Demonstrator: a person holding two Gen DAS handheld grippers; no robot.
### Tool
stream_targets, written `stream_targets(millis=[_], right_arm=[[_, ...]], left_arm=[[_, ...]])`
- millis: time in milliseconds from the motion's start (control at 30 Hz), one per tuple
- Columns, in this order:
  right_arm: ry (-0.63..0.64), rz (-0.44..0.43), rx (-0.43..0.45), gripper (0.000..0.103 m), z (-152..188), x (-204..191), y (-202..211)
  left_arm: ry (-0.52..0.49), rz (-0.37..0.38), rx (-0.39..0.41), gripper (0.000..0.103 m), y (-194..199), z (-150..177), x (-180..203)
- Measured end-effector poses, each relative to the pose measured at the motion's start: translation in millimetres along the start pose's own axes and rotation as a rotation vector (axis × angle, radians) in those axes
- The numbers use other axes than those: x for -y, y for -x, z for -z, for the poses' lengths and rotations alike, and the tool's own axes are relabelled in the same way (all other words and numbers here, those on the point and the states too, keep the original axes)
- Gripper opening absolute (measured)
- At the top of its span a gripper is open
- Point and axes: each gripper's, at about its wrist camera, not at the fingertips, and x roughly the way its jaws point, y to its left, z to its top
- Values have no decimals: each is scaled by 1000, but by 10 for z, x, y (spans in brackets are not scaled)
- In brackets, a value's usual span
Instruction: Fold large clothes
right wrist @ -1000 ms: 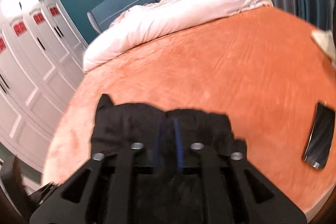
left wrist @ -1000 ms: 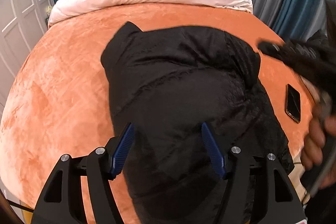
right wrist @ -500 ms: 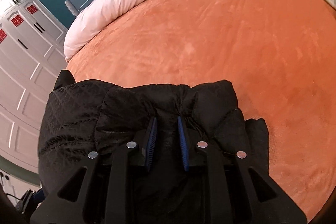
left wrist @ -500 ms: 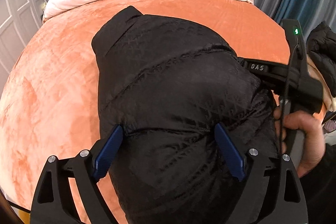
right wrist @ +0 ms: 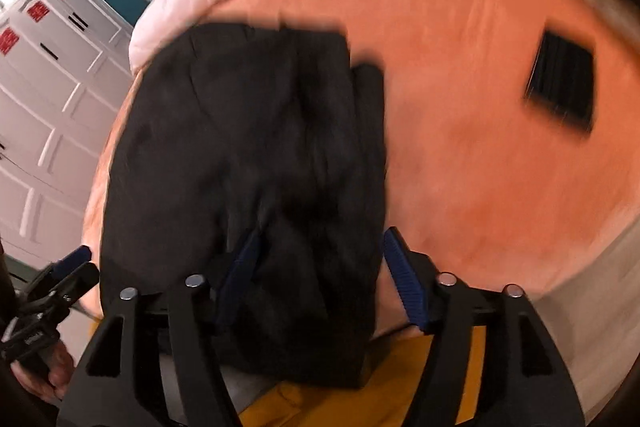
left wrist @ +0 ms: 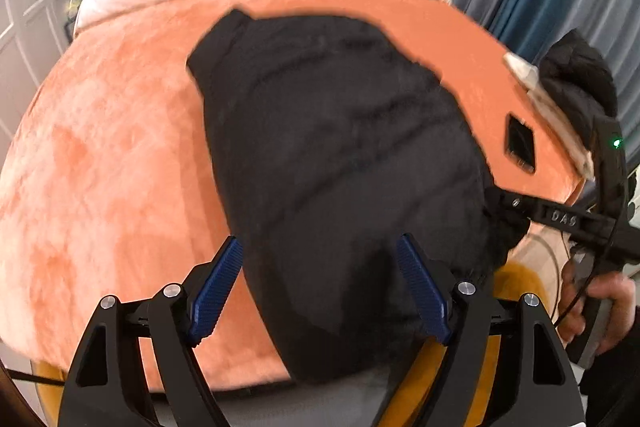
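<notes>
Black puffer jacket folded, both my tools letting go.

My left tool is closing, my right tool opening; each straddles the near hem, neither pinching. One jacket lies in a compact bundle on the orange bed, its hem overhanging. One phone lies apart. Little seems left beyond tidying.

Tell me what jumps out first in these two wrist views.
A bulky black jacket lies folded on the orange bedspread, its near end hanging over the bed's edge. The left gripper straddles that end with its jaws closing, pads not pressing, and the right gripper is opening with jacket fabric between its fingers. A dark phone lies alone on the spread to the jacket's right.
</notes>
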Motion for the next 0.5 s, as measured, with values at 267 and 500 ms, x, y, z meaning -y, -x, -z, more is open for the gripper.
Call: stream_targets(millis=[267, 500], right_arm=[[-70, -118, -70, 14, 591, -95, 97], [-11, 28, -92, 20, 575, -253, -144]], left_arm=[[12, -42, -10, 77, -6, 171, -90], [-82, -122, 5, 79, -116, 274, 142]])
